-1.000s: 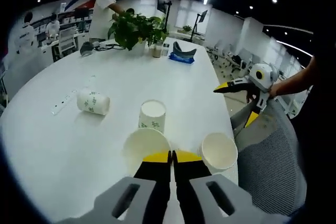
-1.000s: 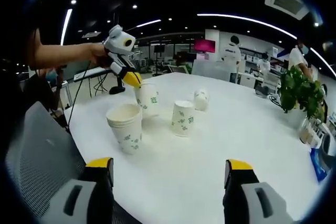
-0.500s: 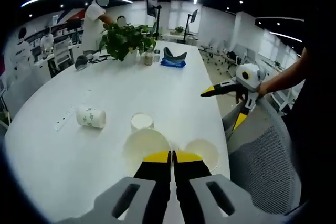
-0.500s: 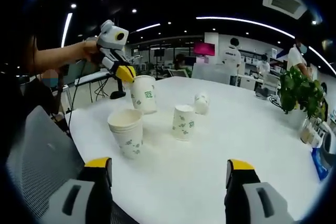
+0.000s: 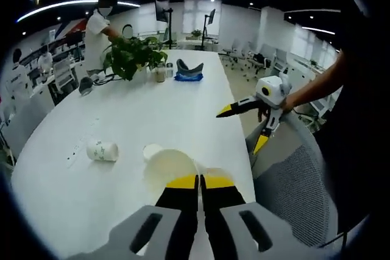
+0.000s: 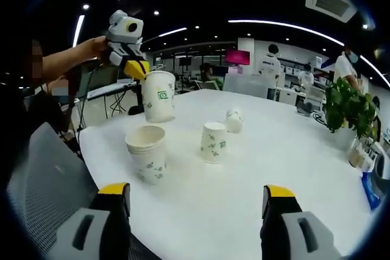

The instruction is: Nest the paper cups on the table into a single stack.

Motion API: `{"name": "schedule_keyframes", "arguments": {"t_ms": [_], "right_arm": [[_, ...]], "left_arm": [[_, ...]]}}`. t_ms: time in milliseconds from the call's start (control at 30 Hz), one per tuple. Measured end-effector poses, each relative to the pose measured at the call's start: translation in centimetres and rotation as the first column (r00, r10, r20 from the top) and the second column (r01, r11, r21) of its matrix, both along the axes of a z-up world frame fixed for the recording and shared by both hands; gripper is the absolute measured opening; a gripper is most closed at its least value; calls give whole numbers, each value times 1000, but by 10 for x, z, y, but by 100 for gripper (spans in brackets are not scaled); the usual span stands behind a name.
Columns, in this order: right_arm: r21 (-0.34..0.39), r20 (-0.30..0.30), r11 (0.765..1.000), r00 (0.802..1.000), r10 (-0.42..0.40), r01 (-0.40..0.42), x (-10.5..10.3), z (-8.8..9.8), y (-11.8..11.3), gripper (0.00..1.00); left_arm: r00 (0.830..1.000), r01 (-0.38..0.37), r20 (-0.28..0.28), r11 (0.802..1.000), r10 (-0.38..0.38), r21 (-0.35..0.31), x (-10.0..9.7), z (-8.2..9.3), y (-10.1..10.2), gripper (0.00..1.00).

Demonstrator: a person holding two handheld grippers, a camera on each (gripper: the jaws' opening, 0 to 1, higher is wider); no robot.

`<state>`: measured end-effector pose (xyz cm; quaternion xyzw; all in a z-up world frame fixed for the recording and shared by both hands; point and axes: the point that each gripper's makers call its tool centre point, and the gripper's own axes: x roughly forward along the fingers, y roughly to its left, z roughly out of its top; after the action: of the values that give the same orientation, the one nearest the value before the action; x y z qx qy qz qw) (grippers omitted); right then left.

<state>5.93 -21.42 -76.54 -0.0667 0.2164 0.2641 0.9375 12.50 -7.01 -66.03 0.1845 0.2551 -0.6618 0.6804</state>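
Left gripper [image 6: 135, 69] hangs in the air above the near edge of the white table [image 6: 256, 168], its yellow-tipped jaws pinched onto the rim of a held cup [image 6: 158, 95], a paper cup with a green mark, upright and clear of the tabletop. In the left gripper view the same jaws meet at the bottom of the frame, closed over the cup's rim, the open mouth [image 5: 169, 172] facing the camera. Directly below and slightly toward the viewer in the right gripper view stands a short stack of cups [image 6: 147, 153], nested, upright, near the table edge. An upside-down cup [image 6: 212, 142] sits on the table to its right, well apart from the stack. Beyond that, a cup on its side [image 6: 233, 120] lies on the tabletop; the left gripper view shows it at left [image 5: 102, 150]. Right gripper [image 6: 196, 202] is released, jaws spread wide, empty, low over the near table edge; seen from the left gripper view [image 5: 244, 125] it is held by a hand off the table's right side. A potted plant [image 5: 129, 56] stands at the far end of the table, with a blue cloth bundle [image 5: 187, 71] near it. A grey mesh chair back [image 5: 292, 196] sits beside the table edge.
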Motion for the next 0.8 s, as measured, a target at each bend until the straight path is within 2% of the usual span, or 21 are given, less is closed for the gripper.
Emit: {"name": "schedule_keyframes", "arguments": {"t_ms": [333, 500, 800], "right_arm": [[-5, -2, 1000, 1000, 5, -5, -1, -1, 0, 90], [-8, -3, 1000, 1000, 8, -8, -1, -1, 1, 90], [-14, -7, 1000, 1000, 13, -13, -1, -3, 1, 89]], "left_arm": [[997, 71, 6, 997, -71, 22, -26, -2, -6, 0], [997, 81, 16, 996, -82, 33, -31, -5, -10, 0], [993, 115, 20, 988, -118, 106, -43, -32, -16, 0]]}}
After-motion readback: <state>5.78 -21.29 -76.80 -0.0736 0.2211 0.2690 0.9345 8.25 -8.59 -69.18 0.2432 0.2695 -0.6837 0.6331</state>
